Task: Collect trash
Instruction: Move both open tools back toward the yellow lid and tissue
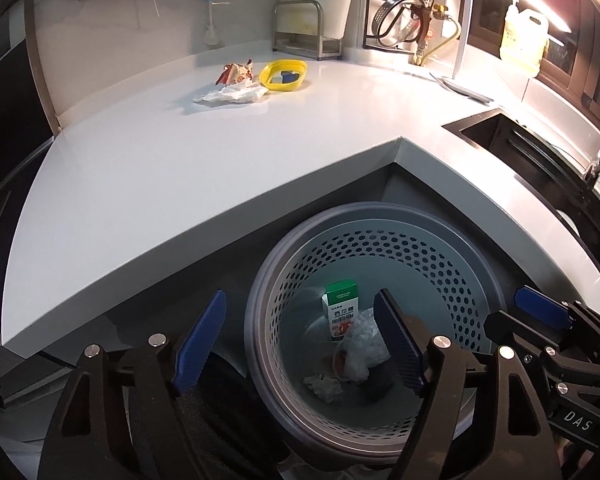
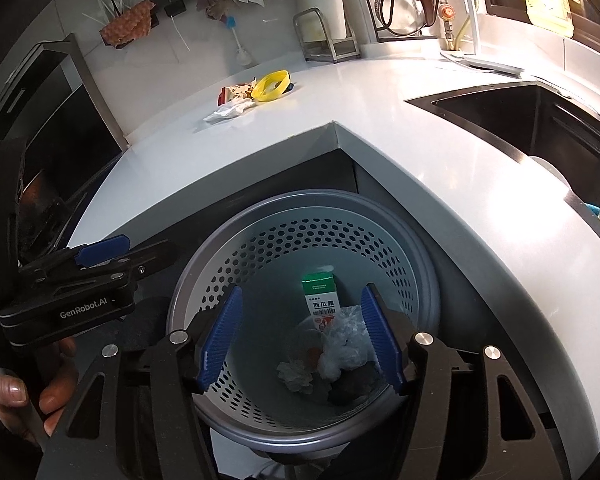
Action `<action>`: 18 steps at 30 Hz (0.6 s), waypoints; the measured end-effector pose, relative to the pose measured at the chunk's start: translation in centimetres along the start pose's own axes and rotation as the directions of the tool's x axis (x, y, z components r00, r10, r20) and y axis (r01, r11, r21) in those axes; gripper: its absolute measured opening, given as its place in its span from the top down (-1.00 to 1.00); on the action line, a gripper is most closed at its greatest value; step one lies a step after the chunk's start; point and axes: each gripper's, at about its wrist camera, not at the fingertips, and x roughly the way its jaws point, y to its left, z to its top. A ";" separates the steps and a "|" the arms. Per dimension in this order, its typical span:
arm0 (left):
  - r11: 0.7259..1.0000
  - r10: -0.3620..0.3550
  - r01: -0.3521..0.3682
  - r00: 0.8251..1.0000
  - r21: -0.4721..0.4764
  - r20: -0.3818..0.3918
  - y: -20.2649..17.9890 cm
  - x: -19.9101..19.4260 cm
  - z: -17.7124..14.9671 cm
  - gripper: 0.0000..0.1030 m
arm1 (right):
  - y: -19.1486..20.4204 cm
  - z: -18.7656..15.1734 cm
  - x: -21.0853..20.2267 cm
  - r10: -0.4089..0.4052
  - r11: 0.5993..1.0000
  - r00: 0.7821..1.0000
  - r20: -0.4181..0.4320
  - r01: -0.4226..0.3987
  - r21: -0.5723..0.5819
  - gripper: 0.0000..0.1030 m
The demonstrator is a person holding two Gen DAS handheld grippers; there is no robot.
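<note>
A grey perforated trash bin (image 1: 472, 276) (image 2: 420, 264) stands on the floor below the counter corner. Inside lie a green-and-white carton (image 1: 340, 308) (image 2: 320, 294), a crumpled clear plastic bag (image 1: 366, 346) (image 2: 342, 346), a tissue wad (image 1: 324, 386) (image 2: 294, 376) and a dark lump (image 2: 354, 390). My left gripper (image 1: 300, 340) is open and empty above the bin's left rim. My right gripper (image 2: 300, 340) is open and empty over the bin. On the counter lie a white crumpled tissue (image 1: 232, 94) (image 2: 228, 111), a red-and-white wrapper (image 1: 236, 72) (image 2: 236, 92) and a yellow lid (image 1: 283, 75) (image 2: 271, 86).
The white L-shaped counter (image 1: 180, 160) (image 2: 440, 160) wraps around the bin. A black sink (image 1: 496, 132) (image 2: 520, 120) is set in it at the right. A metal rack (image 1: 300, 32) and dish rack (image 1: 404, 8) stand against the back wall. A soap jug (image 1: 524, 36) sits far right.
</note>
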 end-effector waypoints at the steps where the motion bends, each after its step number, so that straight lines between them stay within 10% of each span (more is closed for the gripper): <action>1: 1.000 0.006 -0.006 1.000 -0.005 0.005 0.3 -0.1 0.1 -0.49 | 0.1 0.1 0.0 0.001 1.000 1.000 0.002 -0.001 0.000 -0.16; 18: 0.981 0.144 -0.121 0.977 -0.149 0.156 8.0 -0.9 7.9 -0.81 | 2.5 10.8 3.2 -0.008 0.998 0.996 0.092 0.013 -0.054 -0.44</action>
